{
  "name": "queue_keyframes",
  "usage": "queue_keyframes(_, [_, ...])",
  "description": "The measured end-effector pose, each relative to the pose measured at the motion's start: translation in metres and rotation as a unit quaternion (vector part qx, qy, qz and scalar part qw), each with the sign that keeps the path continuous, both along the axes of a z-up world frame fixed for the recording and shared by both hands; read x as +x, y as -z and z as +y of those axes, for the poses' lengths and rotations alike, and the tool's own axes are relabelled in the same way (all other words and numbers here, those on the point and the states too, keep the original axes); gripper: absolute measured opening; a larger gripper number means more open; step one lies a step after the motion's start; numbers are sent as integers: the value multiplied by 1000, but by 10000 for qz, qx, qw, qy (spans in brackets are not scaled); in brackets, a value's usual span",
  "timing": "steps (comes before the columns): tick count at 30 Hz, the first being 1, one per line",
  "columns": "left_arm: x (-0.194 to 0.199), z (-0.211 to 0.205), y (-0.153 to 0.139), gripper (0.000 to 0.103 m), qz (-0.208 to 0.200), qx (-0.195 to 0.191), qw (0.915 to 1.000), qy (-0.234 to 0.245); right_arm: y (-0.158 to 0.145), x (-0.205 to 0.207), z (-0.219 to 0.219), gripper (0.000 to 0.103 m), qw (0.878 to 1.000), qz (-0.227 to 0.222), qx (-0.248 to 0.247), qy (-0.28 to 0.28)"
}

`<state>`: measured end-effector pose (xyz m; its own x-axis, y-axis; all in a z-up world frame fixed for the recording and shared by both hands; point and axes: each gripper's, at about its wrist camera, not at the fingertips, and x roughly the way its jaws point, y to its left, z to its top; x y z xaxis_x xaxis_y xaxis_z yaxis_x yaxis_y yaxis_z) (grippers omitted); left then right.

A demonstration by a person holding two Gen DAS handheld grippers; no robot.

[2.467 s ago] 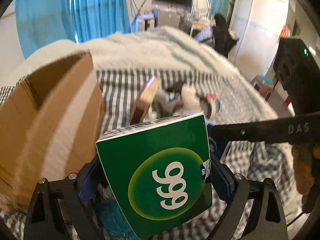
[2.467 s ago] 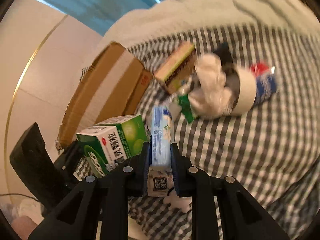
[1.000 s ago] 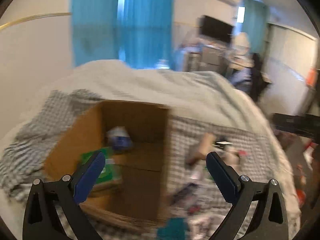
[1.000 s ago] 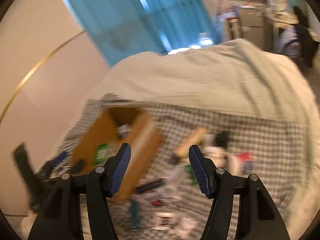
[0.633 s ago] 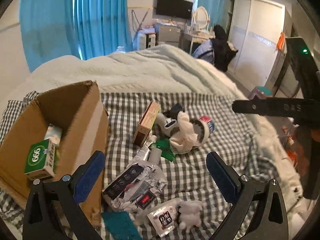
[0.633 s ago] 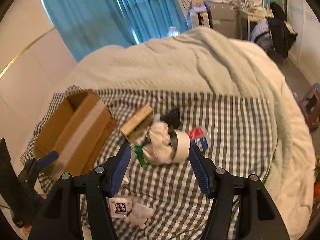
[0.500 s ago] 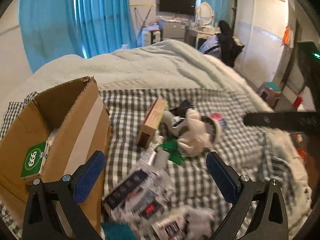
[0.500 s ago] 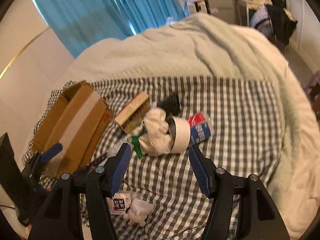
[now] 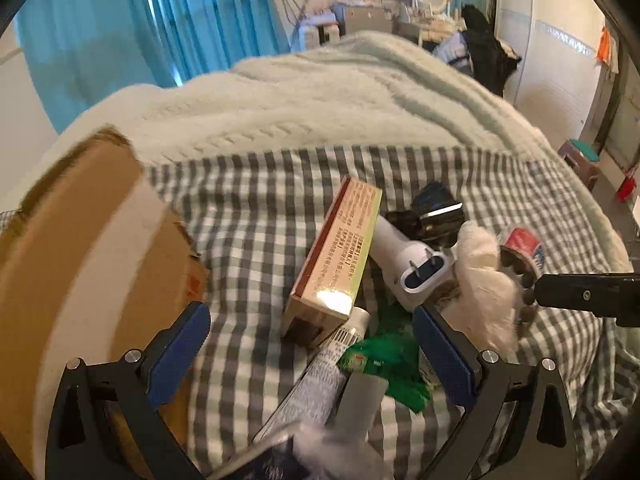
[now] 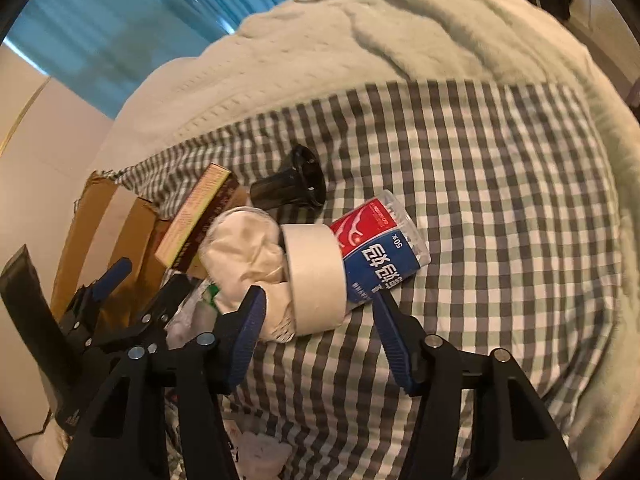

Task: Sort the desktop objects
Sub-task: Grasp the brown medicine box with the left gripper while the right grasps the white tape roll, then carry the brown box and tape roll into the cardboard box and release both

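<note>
Clutter on the bed: tape roll (image 10: 316, 276) at lower centre, between the closing, empty right hand-held gripper (image 10: 318, 300). Left hand-held gripper (image 9: 310, 344) is spread, empty. Closing jaws may snag the cloth (image 10: 244, 256) touching the roll.

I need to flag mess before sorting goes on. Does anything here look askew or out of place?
Yes. The loose items lie in a jumbled heap on the checked cloth: the tape roll tipped against a white rag, and the long box propped askew on a tube.

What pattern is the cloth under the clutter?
Grey-and-white check cloth, clearest in the right wrist view.
</note>
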<state>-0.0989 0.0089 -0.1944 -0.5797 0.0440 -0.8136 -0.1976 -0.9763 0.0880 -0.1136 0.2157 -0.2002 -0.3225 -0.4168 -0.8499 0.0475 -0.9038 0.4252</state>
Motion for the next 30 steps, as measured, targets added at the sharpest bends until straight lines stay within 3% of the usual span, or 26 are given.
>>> queue_keyframes(1, [-6,1,4,103,-73,-15,10000,-13,5,-3,0,41,10000,-75,-62,10])
queue_keyframes(4, [-20,3,14,103,-239,10,9997,-78,10,-5,-5,37,9997,-191,-137,-24])
queue_keyframes(5, [-24,2,15,95,-255,25,9996,-89,9,-5,-7,33,9997,-195,-88,-80])
queue_keyframes(6, [-25,2,16,80,-238,3,9997,-76,8,-5,-9,29,9997,-184,-47,-127])
queue_keyframes(7, [-25,2,17,41,-258,-81,9996,-69,4,-2,-11,29,9997,-156,36,-203])
queue_keyframes(13, [-12,-7,5,33,-409,254,9988,67,-22,12,-7,29,9994,130,184,-277])
queue_keyframes(22, [31,-18,-55,29,73,779,9967,218,-102,47,-11,29,9915,1024,660,-455])
queue_keyframes(30, [72,-34,-124,29,648,1274,9890,370,-154,74,-31,29,9870,1434,438,-572])
